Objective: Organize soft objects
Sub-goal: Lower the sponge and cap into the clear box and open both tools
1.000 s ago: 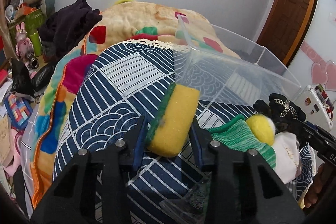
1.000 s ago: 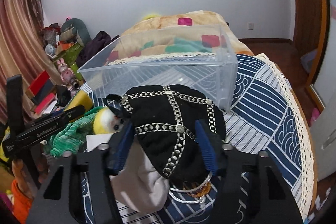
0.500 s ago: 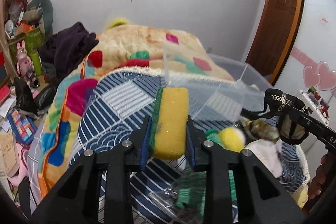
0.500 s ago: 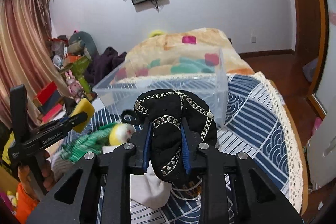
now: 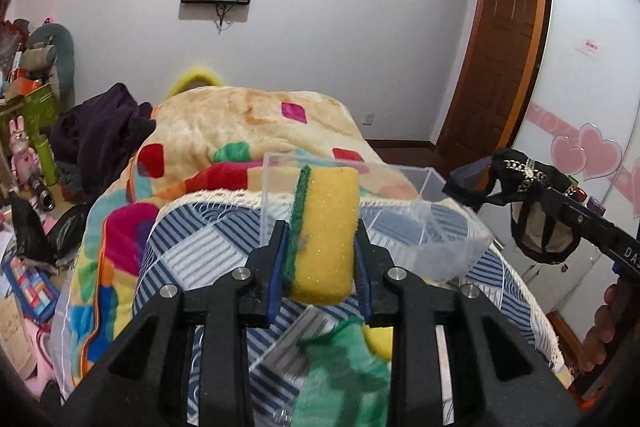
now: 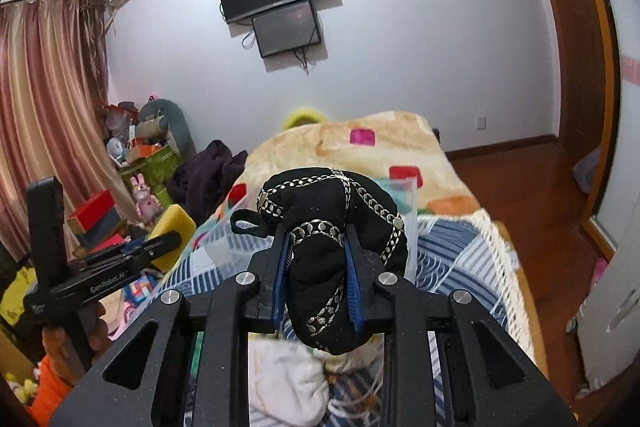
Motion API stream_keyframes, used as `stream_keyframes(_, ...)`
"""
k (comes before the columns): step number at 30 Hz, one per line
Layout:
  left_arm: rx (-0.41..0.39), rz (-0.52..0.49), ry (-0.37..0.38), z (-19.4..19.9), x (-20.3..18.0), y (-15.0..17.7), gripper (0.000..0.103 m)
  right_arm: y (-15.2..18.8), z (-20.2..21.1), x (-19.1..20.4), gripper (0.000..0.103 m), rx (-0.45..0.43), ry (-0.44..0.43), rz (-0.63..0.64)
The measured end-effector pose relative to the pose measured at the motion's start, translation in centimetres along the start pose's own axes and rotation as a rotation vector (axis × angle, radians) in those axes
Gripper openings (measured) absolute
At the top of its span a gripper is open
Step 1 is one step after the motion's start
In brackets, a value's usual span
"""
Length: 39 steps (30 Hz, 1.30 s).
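Your left claw [image 5: 320, 267] is clamped on the yellow rectangular sponge with a green scrubbing layer [image 5: 322, 233], held upright at the centre of the left wrist frame, above the bed's blue-and-white patterned cover [image 5: 200, 259]. Behind the sponge sits the clear plastic storage box [image 5: 440, 251]. Your right claw [image 6: 318, 277] grips the black fabric pouch trimmed with silver chain [image 6: 332, 251] at the centre of its frame. A green knitted cloth [image 5: 344, 379] lies at lower centre in the left view, a white cloth [image 6: 288, 379] below the pouch.
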<state>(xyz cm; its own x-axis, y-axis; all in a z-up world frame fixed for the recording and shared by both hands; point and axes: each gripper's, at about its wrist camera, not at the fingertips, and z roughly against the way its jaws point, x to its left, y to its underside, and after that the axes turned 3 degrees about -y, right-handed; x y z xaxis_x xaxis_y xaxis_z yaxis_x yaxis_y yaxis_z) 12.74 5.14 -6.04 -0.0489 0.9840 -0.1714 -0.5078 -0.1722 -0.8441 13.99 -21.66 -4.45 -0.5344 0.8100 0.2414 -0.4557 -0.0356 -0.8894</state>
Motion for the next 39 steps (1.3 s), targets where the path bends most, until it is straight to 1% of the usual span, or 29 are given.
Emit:
stream_keyframes(5,0.028,-0.019,0.009,-2.0,-0.5,-1.7,0.03,-1.6,-2.1,-0.4,0.022,0.008,0.022,0.007)
stream_keyframes(11,0.106,-0.032,-0.006,-5.6,-0.6,-2.8,0.03,-2.6,-4.8,-0.3,0.022,0.053,0.034,0.03)
stream_keyframes(13,0.125,-0.049,-0.026,-6.9,-0.7,-3.1,0.03,-2.5,-5.3,-0.5,0.022,0.052,0.045,0.028)
stream_keyframes(15,0.151,-0.049,-0.026,-7.9,-0.6,-3.1,0.03,-2.4,-6.3,-0.7,0.022,0.064,0.056,0.024)
stream_keyframes(17,0.183,-0.063,-0.035,-9.1,-0.7,-3.0,0.03,-2.3,-7.5,-0.8,0.022,0.093,0.05,0.02)
stream_keyframes(20,0.192,-0.122,-0.075,-10.2,-1.4,-2.7,0.03,-2.1,-9.1,-0.9,0.022,0.14,0.05,0.025)
stream_keyframes(25,0.249,-0.157,-0.067,-12.4,-2.0,-2.5,0.03,-1.2,-11.7,-1.4,0.022,0.249,0.088,0.036)
stream_keyframes(29,0.301,-0.189,-0.072,-14.1,-2.5,-2.1,0.03,-0.5,-12.9,-2.0,0.022,0.327,0.079,0.037)
stream_keyframes(33,0.344,-0.203,-0.056,-14.7,-2.8,-1.7,0.03,0.0,-13.4,-2.5,0.022,0.375,0.065,0.03)
stream_keyframes(35,0.333,-0.216,-0.05,-14.6,-2.9,-1.7,0.031,0.0,-13.9,-2.7,0.025,0.397,0.057,0.021)
stream_keyframes(38,0.338,-0.211,-0.044,-14.6,-2.9,-1.6,0.035,0.2,-13.7,-2.9,0.027,0.397,0.055,0.009)
stream_keyframes(39,0.34,-0.21,-0.04,-14.5,-2.9,-1.6,0.038,0.3,-13.4,-2.9,0.031,0.391,0.043,0.002)
